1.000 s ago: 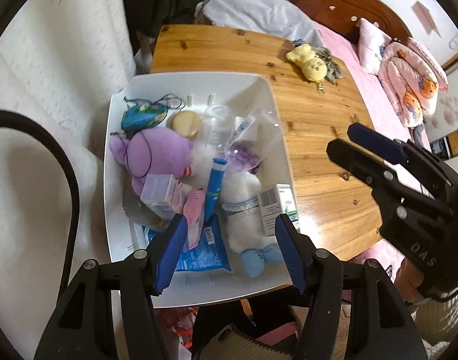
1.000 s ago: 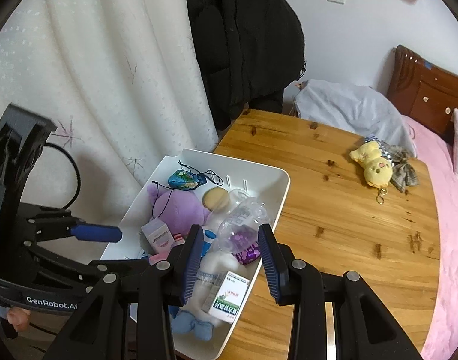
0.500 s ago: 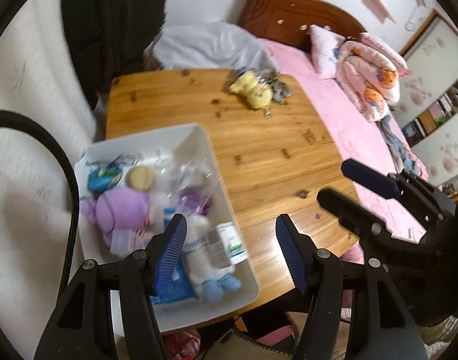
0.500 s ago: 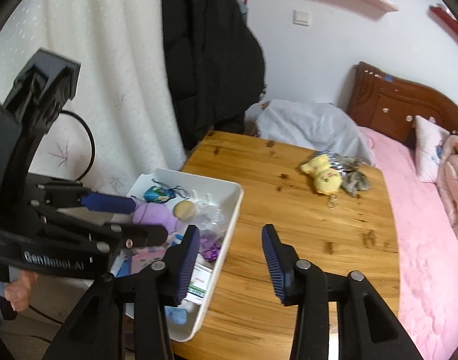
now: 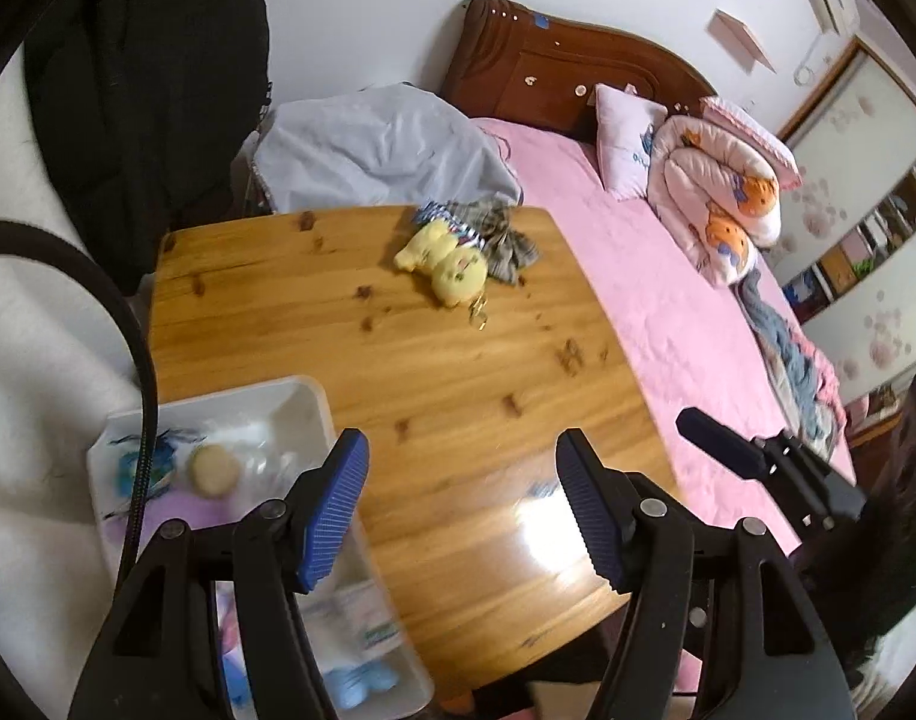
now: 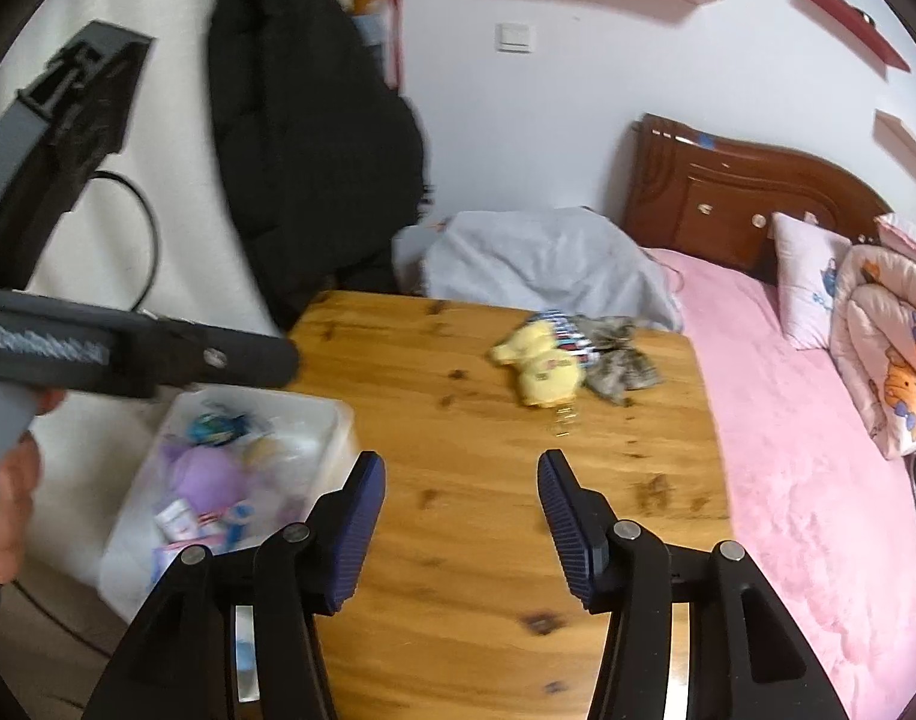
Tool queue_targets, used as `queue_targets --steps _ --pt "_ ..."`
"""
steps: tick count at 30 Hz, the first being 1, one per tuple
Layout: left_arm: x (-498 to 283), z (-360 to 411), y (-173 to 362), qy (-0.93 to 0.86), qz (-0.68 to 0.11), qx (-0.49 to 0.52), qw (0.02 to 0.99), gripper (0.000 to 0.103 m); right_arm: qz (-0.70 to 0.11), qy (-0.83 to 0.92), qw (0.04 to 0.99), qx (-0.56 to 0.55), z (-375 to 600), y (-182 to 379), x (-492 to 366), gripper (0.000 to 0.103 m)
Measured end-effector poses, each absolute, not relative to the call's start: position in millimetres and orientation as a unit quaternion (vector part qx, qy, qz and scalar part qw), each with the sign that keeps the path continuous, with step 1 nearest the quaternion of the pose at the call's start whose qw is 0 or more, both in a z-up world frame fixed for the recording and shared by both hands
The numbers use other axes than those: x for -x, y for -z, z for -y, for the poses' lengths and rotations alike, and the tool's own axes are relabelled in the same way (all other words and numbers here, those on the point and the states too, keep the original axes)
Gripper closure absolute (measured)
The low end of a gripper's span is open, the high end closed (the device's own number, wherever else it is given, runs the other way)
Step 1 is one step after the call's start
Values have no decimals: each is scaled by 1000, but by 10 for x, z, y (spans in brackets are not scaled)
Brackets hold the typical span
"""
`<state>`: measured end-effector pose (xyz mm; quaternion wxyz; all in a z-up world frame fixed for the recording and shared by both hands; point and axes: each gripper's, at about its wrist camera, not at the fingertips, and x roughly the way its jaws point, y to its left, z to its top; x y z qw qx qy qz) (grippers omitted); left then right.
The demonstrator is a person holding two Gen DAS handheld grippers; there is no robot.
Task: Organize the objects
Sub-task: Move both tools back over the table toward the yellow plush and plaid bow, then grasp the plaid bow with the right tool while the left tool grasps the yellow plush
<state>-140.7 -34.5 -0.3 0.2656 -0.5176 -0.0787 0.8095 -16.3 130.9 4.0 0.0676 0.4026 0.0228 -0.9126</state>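
1. A white bin (image 6: 338,420) is sitting at the bench's (image 6: 469,516) left edge, crowded with a purple plush (image 6: 209,474) and small packets.
2. The left claw (image 5: 460,504) is hanging spread and empty over bin rim and bare wood.
3. The right claw (image 6: 460,531) is hanging spread, gripping nothing.
4. A yellow plush (image 6: 538,369) is lying at the far side touching a grey cloth (image 6: 619,363), with nothing standing between.
5. A pink bed (image 6: 811,480) is bordering the right.
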Motion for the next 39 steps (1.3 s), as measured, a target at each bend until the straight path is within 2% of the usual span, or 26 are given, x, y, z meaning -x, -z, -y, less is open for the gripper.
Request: queue_targets --steps 8,18,29,39 --pt "2074 -348 39 -803 128 536 226 33 -17 910 50 -410 -2431 146 1027 49" --pt "3059 -984 811 -786 184 579 113 32 -6 895 54 -444 -3254 842 2356 49" --pt "3649 -1328 1699 -766 185 615 16 32 21 858 72 -508 -3317 1823 3361 49" --pt "3825 -1495 2158 -746 200 636 8 31 -5 838 80 -540 -3061 2391 3697 49"
